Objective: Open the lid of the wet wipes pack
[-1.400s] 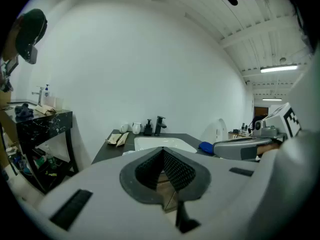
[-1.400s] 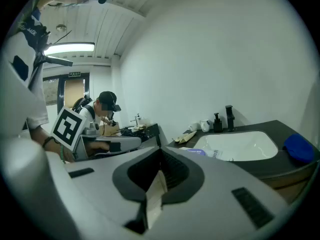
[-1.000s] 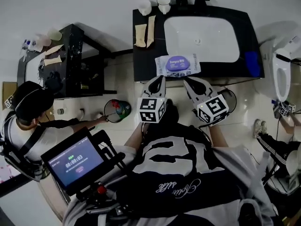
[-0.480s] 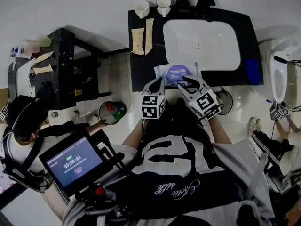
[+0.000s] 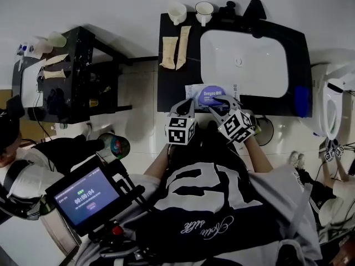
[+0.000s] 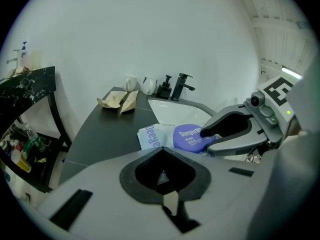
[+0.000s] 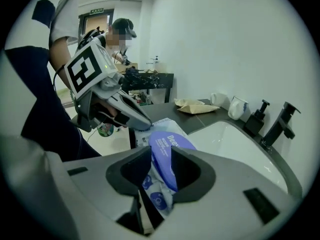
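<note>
The wet wipes pack [image 5: 193, 91] lies flat at the front edge of the black counter [image 5: 172, 76], just before the front left corner of the white sink [image 5: 244, 62], with its round purple lid [image 5: 211, 93] facing up and lying flat on the pack. The left gripper [image 5: 189, 101] has its 2 jaws closed together with nothing between them, and its tip rests at the pack's left end, beside the lid. The right gripper [image 5: 220, 102] reaches in from the pack's right side with its 2 jaws spread wide. The lid's edge sits in the gap between them, 1 jaw tip lying over the lid's top and the other lower at its rim, and the pads are not closed on it. At the counter's back left corner stand 2 white cups [image 5: 177, 11], with 2 tan folded sheets [image 5: 169, 51] in front of them along the left edge, well apart from the pack. A black faucet [image 5: 252, 10] stands at the back edge behind the sink
</note>
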`<state>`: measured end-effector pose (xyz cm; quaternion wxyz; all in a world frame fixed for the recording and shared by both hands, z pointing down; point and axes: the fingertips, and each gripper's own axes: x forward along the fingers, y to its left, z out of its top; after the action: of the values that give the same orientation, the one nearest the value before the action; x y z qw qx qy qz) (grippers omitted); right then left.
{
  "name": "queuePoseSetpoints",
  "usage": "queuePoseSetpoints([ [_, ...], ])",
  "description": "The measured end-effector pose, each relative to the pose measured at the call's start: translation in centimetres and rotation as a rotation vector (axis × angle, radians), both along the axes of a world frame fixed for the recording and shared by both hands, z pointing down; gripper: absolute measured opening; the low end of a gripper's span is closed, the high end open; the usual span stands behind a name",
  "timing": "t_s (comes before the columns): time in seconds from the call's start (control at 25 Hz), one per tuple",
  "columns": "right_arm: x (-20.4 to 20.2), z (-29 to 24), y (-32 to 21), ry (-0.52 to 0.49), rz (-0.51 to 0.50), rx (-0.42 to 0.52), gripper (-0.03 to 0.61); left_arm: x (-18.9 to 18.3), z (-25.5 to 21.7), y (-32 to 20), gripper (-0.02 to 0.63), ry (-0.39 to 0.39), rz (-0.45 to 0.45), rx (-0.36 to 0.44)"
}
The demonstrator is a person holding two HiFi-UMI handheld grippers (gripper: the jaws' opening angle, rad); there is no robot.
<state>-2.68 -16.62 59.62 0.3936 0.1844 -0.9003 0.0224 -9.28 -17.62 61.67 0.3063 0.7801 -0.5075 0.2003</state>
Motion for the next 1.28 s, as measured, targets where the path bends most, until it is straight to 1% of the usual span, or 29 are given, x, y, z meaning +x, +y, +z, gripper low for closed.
queuePoseSetpoints([
  [0.12,0.1,0.4,-0.3,0.028,-0.028,0.008,0.11,0.1,0.1,-0.1,-0.002,-0.007,0.002,-0.006],
  [0.2,0.1,-0.3,-0.5,0.017,-0.041,0.019,0.11,0.2,0.0,-0.2,-0.002,-0.008,-0.001,-0.007],
  [0.4,-0.1,-3.3,-1.7,-0.084,-0.001,0.036,0.11,0.0,0.1,-0.2,-0.002,-0.01,-0.019,-0.013],
  [0.56,-0.4,-5.0,-3.7,-0.142,0.018,0.04,0.11,0.0,0.3,-0.3,-0.002,-0.016,-0.021,-0.019],
  [0.68,-0.6,-5.6,-5.6,-0.194,0.058,0.031,0.11,-0.1,0.6,-0.4,-0.002,-0.022,-0.019,-0.024],
  [0.88,-0.6,-5.8,-9.5,-0.25,0.129,-0.003,0.11,-0.1,0.7,-0.7,-0.002,-0.025,-0.018,-0.029],
  [1.04,-0.9,-5.0,-12.4,-0.276,0.192,-0.05,0.11,-0.1,0.7,-0.8,-0.002,-0.018,-0.025,-0.029],
  [1.16,-0.7,-3.8,-14.1,-0.28,0.246,-0.089,0.11,-0.1,0.6,-0.7,-0.002,-0.019,-0.026,-0.025],
  [1.28,-0.5,-2.2,-15.4,-0.255,0.285,-0.129,0.11,-0.1,0.5,-0.5,-0.002,-0.01,-0.032,-0.024],
])
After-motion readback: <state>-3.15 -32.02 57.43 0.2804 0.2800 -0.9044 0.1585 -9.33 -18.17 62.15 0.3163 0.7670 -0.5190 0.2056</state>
